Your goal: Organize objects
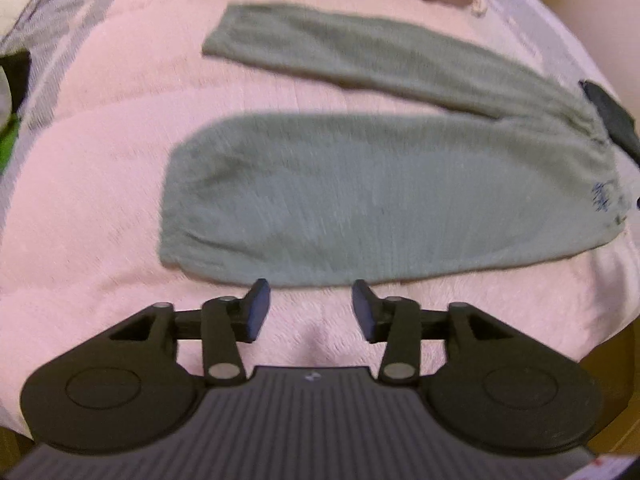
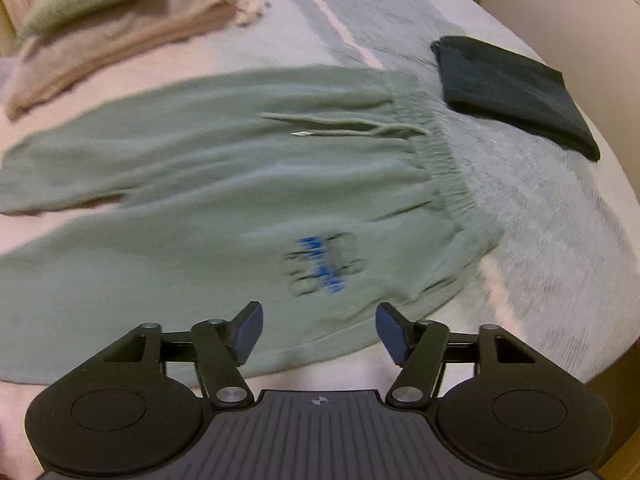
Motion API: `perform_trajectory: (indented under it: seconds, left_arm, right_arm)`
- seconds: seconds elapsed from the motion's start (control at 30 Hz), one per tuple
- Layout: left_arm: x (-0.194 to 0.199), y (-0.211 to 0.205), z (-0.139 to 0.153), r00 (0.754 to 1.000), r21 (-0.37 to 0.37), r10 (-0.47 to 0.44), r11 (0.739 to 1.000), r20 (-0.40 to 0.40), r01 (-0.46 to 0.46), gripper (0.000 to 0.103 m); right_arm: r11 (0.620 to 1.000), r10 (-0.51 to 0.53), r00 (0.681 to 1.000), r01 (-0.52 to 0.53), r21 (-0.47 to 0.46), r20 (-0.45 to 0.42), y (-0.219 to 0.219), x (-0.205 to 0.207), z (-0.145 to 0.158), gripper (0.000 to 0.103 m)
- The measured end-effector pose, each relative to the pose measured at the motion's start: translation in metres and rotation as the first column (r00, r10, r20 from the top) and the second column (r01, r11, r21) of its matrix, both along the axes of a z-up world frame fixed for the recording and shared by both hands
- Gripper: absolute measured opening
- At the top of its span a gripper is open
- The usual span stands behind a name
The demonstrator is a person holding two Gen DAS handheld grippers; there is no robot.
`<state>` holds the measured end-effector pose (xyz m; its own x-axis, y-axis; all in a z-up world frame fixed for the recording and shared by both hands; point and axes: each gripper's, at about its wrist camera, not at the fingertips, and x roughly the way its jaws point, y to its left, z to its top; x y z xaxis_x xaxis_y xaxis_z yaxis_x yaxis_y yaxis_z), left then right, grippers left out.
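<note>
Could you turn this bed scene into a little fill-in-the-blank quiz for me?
1. The sage green sweatpants lie spread flat on the ____ bedspread.
2. The print near their waistband is ____ and black.
3. The folded dark green cloth lies beyond the sweatpants' ____ end.
4. Nothing is held between the right gripper's ____.

Missing words: pink; blue; waistband; fingers
</note>
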<state>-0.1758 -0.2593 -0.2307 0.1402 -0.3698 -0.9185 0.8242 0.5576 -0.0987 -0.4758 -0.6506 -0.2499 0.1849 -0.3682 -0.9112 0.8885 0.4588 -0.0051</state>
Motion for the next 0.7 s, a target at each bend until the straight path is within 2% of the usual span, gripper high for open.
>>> perform_trajectory:
  seconds: [0.27, 0.33, 0.37, 0.53, 0.6, 0.7]
  left_arm:
    - [0.023, -0.001, 0.06, 0.995, -0.08, -0.084, 0.993, 0.06, 0.088, 0.068]
    - [0.021, -0.003, 0.071, 0.992, -0.085, -0.106, 0.99, 0.075, 0.113, 0.08]
    - [0.02, -0.004, 0.076, 0.99, -0.088, -0.12, 0.988, 0.078, 0.127, 0.083]
    - [0.008, -0.01, 0.087, 0.984, -0.109, -0.15, 0.981, 0.095, 0.16, 0.098]
    - [0.003, -0.013, 0.088, 0.983, -0.111, -0.146, 0.981, 0.111, 0.158, 0.102]
    - [-0.004, -0.019, 0.09, 0.983, -0.101, -0.139, 0.983, 0.118, 0.151, 0.102]
  right_arm:
    - [0.997, -0.076, 0.991, 0.079, -0.021, 0.113, 0.081, 0.025, 0.067, 0.069]
    - [0.994, -0.095, 0.987, 0.1, -0.031, 0.128, 0.092, 0.025, 0.079, 0.069]
    - [0.993, -0.104, 0.986, 0.11, -0.036, 0.132, 0.096, 0.025, 0.084, 0.069]
    - [0.991, -0.121, 0.985, 0.127, -0.037, 0.124, 0.109, 0.025, 0.099, 0.07]
    - [0.992, -0.112, 0.986, 0.118, -0.042, 0.123, 0.112, 0.026, 0.102, 0.07]
    - [0.993, -0.102, 0.987, 0.108, -0.047, 0.125, 0.112, 0.029, 0.105, 0.071]
